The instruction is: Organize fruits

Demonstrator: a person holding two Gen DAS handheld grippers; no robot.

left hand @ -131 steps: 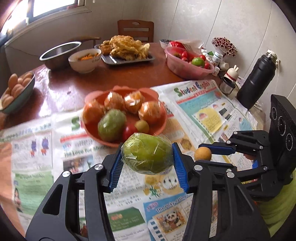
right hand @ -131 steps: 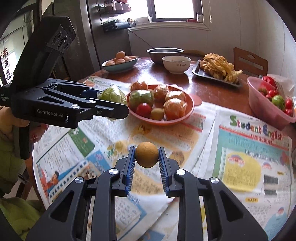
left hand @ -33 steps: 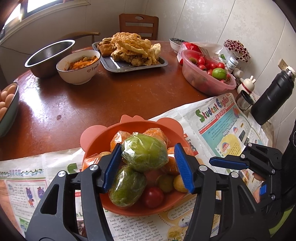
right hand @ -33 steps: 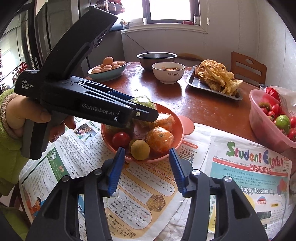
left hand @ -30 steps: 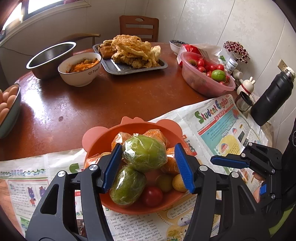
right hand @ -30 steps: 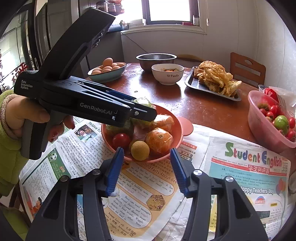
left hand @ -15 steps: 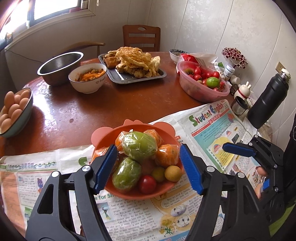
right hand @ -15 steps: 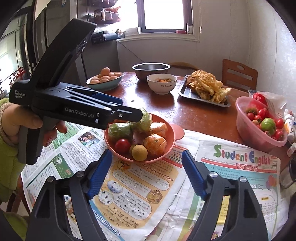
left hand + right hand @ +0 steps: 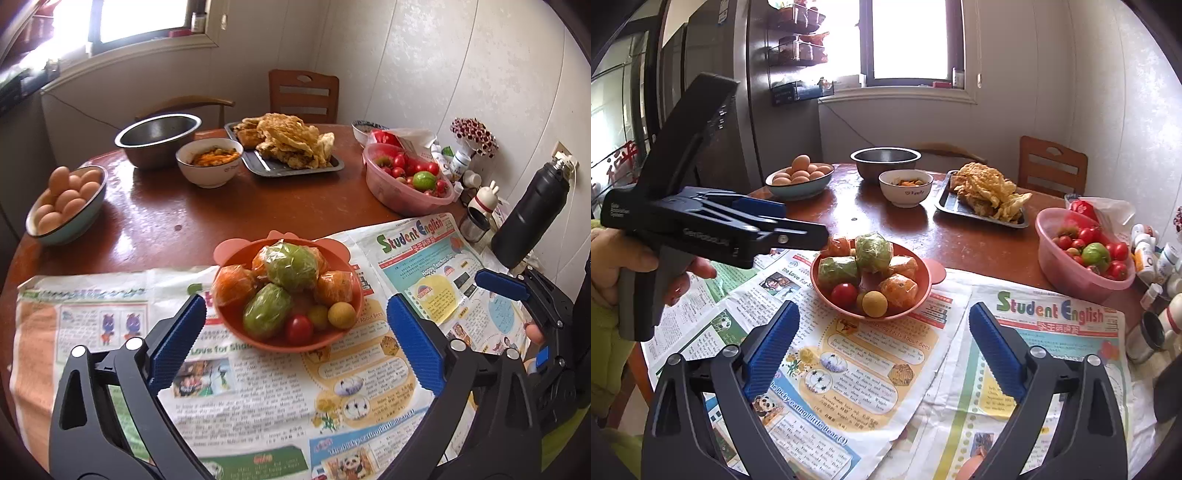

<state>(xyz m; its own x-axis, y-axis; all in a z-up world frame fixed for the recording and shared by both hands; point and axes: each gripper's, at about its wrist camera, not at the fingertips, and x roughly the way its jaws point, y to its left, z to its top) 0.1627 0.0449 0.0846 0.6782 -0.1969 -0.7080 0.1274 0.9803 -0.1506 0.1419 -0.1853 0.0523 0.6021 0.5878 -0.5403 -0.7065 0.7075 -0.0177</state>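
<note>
An orange bowl (image 9: pixel 295 347) (image 9: pixel 925 280) stands on newspaper, piled with wrapped oranges, two wrapped green fruits and a cherry tomato. The upper green fruit (image 9: pixel 291 266) (image 9: pixel 873 253) lies on top of the pile. A small yellow round fruit (image 9: pixel 341 314) (image 9: pixel 874 303) rests at the bowl's front. My left gripper (image 9: pixel 295 301) hangs back from the bowl, its jaws opening wide with nothing between the pads. My right gripper (image 9: pixel 884 307) is likewise drawn back, jaws opening and empty. The left gripper (image 9: pixel 812 236) also shows in the right wrist view, held by a hand.
Newspapers (image 9: pixel 258 398) cover the near table. Behind are a bowl of eggs (image 9: pixel 66 206), a steel bowl (image 9: pixel 159 136), a white bowl (image 9: pixel 208 162), a tray of fried food (image 9: pixel 291 144) and a pink basin of tomatoes (image 9: pixel 406 184). A black flask (image 9: pixel 532 218) and small bottles stand at the right.
Both grippers let go of their fruit, spread wide and drew back and up from the bowl. The green fruit stays on the pile, the yellow one at the bowl's front.
</note>
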